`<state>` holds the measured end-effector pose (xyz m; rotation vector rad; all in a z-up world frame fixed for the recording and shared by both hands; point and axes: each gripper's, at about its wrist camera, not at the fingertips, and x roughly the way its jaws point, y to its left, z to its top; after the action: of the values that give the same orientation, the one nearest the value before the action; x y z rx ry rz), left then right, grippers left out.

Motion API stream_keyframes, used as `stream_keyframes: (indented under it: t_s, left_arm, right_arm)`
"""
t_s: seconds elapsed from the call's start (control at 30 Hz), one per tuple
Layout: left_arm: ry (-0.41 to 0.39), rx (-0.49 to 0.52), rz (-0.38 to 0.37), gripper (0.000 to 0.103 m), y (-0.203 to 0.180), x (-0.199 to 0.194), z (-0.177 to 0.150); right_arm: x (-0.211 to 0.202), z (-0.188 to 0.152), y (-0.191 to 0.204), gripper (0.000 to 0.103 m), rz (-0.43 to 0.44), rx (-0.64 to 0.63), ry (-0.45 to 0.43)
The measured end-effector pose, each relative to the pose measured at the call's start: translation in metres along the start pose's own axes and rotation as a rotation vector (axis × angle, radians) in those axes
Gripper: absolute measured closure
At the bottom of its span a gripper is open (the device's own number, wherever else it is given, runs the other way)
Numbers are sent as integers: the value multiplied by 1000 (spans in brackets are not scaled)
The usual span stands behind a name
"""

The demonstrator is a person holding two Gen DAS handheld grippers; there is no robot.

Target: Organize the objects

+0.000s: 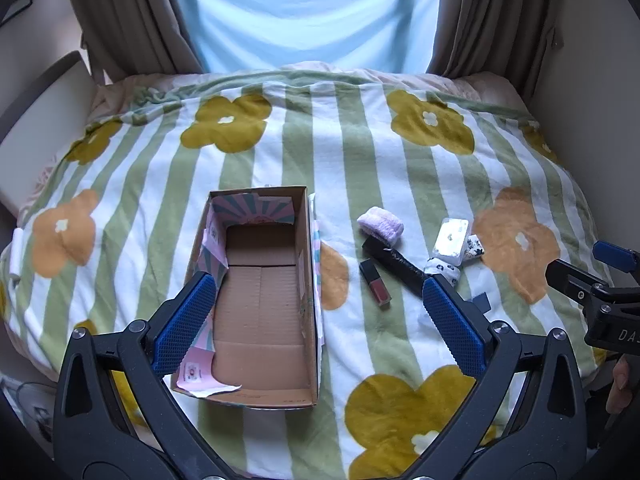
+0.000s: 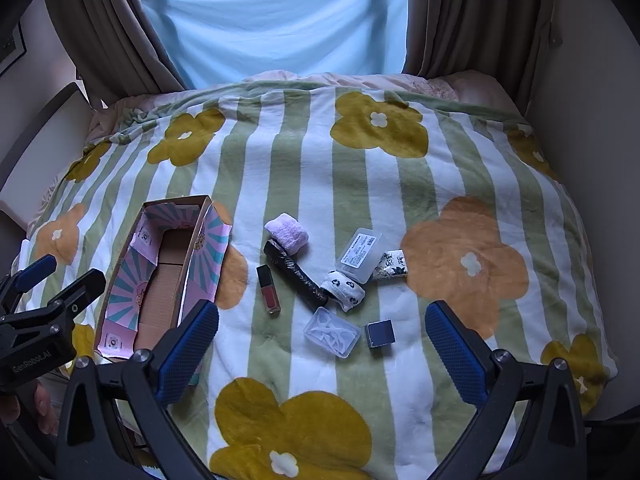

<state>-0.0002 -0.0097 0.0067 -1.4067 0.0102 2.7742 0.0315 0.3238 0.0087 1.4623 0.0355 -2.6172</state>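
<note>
Cardboard box [image 1: 260, 304], empty and pink-lined, lies on the striped blanket [image 1: 360, 160] beneath the wide-open left gripper [image 1: 316, 308]; right-wrist view adds, between the spread right gripper [image 2: 322, 340] fingers, a clear case [image 2: 331, 332] and grey block [image 2: 380, 334].

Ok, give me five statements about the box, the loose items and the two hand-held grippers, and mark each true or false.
1. The cardboard box has nothing in it. True.
2. The lipstick lies inside the box. False: it lies on the blanket, between the box and the black roll.
3. Both the left hand-held gripper and the right hand-held gripper are open and hold nothing. True.
4. The lilac cloth roll sits at the far end of the black roll. True.
5. The box stands to the right of the loose items. False: it is to their left in both views.
</note>
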Motion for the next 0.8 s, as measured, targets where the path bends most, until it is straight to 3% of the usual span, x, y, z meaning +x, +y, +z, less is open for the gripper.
stream_keyframes:
  t_s: [0.17,0.5,0.8]
  left_arm:
    - [16,16,38,0,-2,6,-3]
    - [27,4,3,0,0,10,-1]
    - [11,7,23,1,-2,8,-2]
  right_arm:
    - [-1,2,-1,0,1,2,-1]
    - [1,-1,-3,0,8,2,2]
    - [3,0,-4,0,9,0,2]
